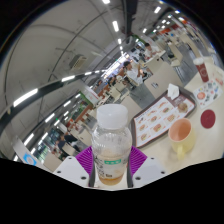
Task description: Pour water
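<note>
Right up against the lens sits the plastic bottle [111,140], white cap on top, a yellowish liquid showing low in its clear body, and the gripper [111,160] has it clamped: both fingers pressed in on its sides, the purple pads [86,158] hugging it left and right. The whole view is tilted hard, so the bottle looks carried above the surface rather than standing on it. Just beyond the fingers, off to the right, a clear cup [180,136] holding a pale yellow drink rests on a light-coloured table [206,148], next to a printed tray [158,124] with pictures on it. Further along that table there's a red round thing [207,118], too small to make out. Behind it all stretches a big hall: long strip lights [70,77] run across a pale ceiling, and people [128,76] cluster in the distance, apparently around tables.
</note>
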`<state>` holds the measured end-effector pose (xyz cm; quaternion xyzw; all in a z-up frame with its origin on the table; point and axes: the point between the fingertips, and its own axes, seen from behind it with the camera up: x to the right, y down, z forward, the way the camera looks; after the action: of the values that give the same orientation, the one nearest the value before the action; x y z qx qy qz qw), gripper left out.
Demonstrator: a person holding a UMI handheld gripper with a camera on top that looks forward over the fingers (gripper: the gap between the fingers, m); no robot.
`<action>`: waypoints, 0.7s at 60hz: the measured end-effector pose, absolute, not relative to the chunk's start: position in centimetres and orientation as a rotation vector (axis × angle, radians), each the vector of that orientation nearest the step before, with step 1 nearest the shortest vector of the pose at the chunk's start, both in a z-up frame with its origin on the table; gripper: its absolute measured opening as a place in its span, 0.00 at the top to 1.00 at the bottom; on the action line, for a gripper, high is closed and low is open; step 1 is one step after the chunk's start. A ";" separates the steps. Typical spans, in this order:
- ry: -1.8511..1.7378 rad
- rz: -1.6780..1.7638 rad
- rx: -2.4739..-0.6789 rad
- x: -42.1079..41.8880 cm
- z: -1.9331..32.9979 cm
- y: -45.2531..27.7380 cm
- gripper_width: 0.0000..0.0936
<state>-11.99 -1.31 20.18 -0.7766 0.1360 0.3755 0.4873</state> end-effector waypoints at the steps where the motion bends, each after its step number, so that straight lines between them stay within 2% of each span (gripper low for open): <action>1: 0.383 0.963 -1.877 -12.4 20.9 -1.1 0.55; 7: 0.739 1.291 -1.739 -11.5 22.4 2.5 0.55; 14: 1.038 1.515 -1.556 -9.1 21.6 5.8 0.55; 29: 1.470 1.728 -1.260 -5.6 17.0 8.8 0.55; 34: 1.525 1.732 -1.236 -5.2 15.6 8.9 0.55; 42: 1.507 1.683 -1.303 -5.1 15.1 8.8 0.55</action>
<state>-5.14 8.84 15.09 -0.4820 0.5573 0.6226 0.2635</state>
